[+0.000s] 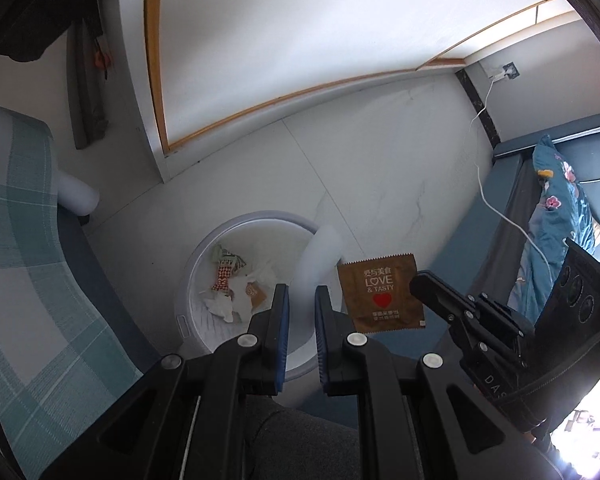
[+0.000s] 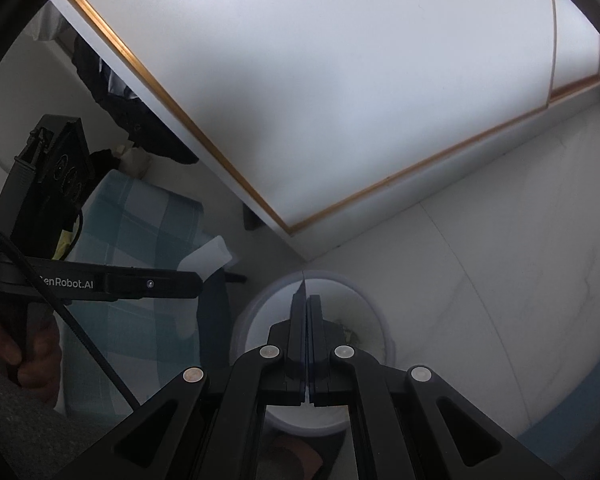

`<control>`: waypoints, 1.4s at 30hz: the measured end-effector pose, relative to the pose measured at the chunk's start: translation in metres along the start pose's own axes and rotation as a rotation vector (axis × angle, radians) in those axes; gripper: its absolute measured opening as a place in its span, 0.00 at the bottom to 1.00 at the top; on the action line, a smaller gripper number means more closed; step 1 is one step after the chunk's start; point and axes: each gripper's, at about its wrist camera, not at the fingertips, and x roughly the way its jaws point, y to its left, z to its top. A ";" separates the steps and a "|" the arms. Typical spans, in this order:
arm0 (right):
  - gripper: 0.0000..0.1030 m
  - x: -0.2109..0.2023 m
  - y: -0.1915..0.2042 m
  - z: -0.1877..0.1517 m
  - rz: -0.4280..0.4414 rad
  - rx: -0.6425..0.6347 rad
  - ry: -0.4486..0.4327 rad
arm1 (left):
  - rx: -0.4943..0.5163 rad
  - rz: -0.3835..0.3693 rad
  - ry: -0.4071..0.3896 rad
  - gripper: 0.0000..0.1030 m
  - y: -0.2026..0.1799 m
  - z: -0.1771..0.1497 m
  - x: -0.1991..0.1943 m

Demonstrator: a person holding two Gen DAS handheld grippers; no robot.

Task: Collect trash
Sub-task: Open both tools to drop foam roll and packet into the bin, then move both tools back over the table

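A white round trash bin (image 1: 188, 280) stands on the floor and holds several wrappers and crumpled tissues (image 1: 236, 284). My left gripper (image 1: 302, 300) is open and empty above the bin's right rim. My right gripper (image 1: 414, 280) is shut on a brown snack wrapper (image 1: 380, 298) printed "LOVE & TASTY" and holds it in the air to the right of the bin. In the right wrist view the right gripper (image 2: 307, 296) is shut on the wrapper's thin edge (image 2: 302, 284), directly above the bin (image 2: 380, 320). The left gripper's body (image 2: 100, 280) shows at the left.
A plaid teal cushioned seat (image 1: 24, 260) is at the left. A white cabinet with wooden trim (image 1: 300, 40) stands behind the bin. A blue sofa with floral bedding (image 1: 556, 208) and a white cable (image 1: 488, 184) are at the right.
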 end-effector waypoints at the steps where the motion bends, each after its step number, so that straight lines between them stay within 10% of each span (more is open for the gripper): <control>1: 0.00 0.007 -0.002 -0.002 0.019 0.009 0.006 | -0.001 0.000 0.016 0.08 0.000 0.001 0.004; 14: 0.03 0.080 -0.019 -0.033 0.062 0.149 0.178 | -0.087 -0.006 0.192 0.24 0.011 0.011 0.044; 20: 0.04 0.079 -0.022 -0.037 0.061 0.161 0.185 | -0.077 0.014 0.198 0.51 0.008 0.011 0.036; 29: 0.32 0.040 -0.035 -0.024 0.015 0.177 0.099 | 0.035 0.113 0.089 0.69 -0.008 0.003 0.000; 42: 0.51 -0.057 0.003 0.020 -0.026 0.069 -0.108 | 0.030 0.242 -0.312 0.75 -0.015 -0.028 -0.120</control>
